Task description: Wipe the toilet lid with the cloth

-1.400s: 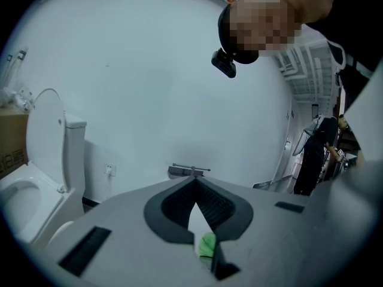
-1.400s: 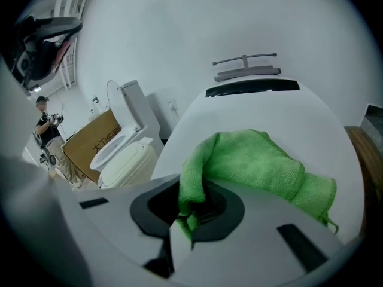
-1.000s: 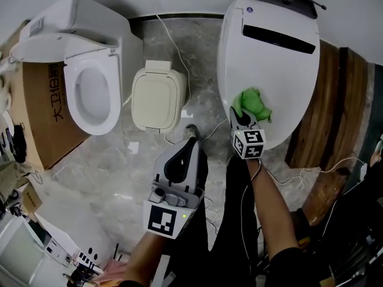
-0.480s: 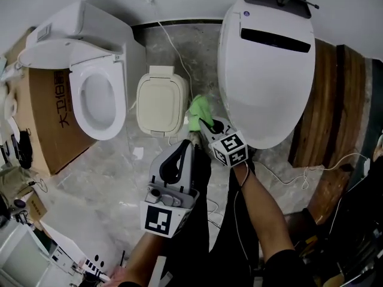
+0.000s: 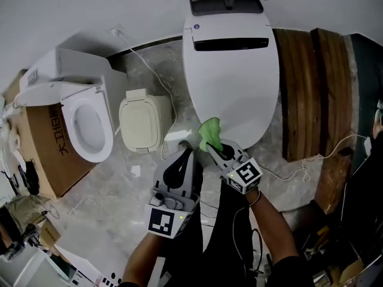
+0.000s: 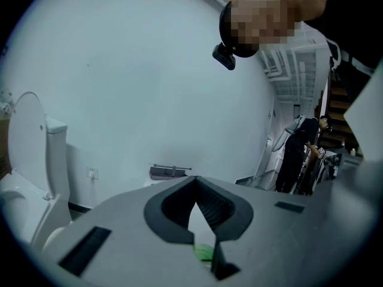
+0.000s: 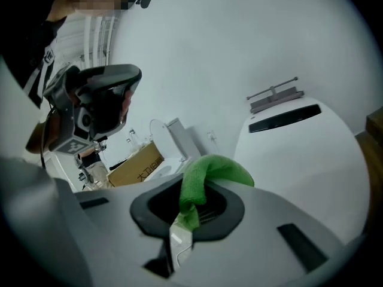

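Right gripper (image 5: 210,144) is clamped on the green cloth (image 5: 209,131). In the right gripper view the cloth bunches up out of the pinched jaws and flops over to the right, w/ a white tag hanging below. From the head view the cloth sits at the front-left edge of the lid (image 5: 233,82), right by the rim. Can't tell if it's touching. The lid is down, white, w/ a dark strip across the back.

Left gripper (image 5: 187,154) is just left of the right one, lower in the head view, over the marble floor (image 5: 108,202). Its tips are pinched together w/ nothing btwn them, and only a sliver of green shows through the gap in the left gripper view. Both grippers point up toward the lid's front end, close to each other. Can't tell if they touch.

On the left is a 2nd toilet (image 5: 90,124) w/ its seat open, backed against the wall. A cream bin (image 5: 142,121) w/ its lid shut stands btwn the two toilets. A cardboard box (image 5: 45,139) sits beside the 2nd toilet. Dark wood planks (image 5: 311,88) lie right of the lid, and a white cable (image 5: 299,172) trails over the floor near them.
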### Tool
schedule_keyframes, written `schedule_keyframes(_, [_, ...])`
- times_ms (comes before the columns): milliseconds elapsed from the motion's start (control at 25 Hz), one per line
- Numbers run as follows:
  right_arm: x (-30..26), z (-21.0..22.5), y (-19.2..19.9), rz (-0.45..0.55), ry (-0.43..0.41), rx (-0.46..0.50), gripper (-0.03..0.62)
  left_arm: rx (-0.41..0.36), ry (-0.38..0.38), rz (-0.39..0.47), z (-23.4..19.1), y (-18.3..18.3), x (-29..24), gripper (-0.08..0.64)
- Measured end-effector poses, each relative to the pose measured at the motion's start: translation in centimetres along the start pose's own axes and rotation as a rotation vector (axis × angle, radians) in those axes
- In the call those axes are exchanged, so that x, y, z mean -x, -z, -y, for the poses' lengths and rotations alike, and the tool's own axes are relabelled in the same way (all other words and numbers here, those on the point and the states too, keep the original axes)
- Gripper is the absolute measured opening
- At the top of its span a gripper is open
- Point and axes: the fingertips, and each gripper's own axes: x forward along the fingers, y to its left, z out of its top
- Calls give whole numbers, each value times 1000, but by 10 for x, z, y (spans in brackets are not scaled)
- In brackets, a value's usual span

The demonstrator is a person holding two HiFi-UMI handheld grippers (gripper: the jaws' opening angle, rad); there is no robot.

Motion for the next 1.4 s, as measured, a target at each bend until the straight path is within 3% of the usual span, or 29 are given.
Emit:
schedule_keyframes(200, [83, 68, 17, 33, 141, -16, 37, 2, 37, 42, 42, 2, -34, 8])
schedule_keyframes(480, [196, 154, 41, 63, 372, -74, 37, -16, 62, 10, 92, 22, -65, 8])
schedule_keyframes(720, [241, 216, 80, -68, 562, -25, 37, -38, 37, -25, 114, 44, -84, 8])
schedule_keyframes(840, [229, 234, 101, -149, 565, 0, 37, -43, 20, -35, 120, 54, -91, 8])
schedule_keyframes(1240, [140, 241, 130, -290, 418, 87, 37, -40, -31, -55, 111, 71, -90, 8])
schedule_keyframes(1400, [125, 240, 127, -271, 395, 69, 37, -27, -30, -48, 104, 68, -87, 8])
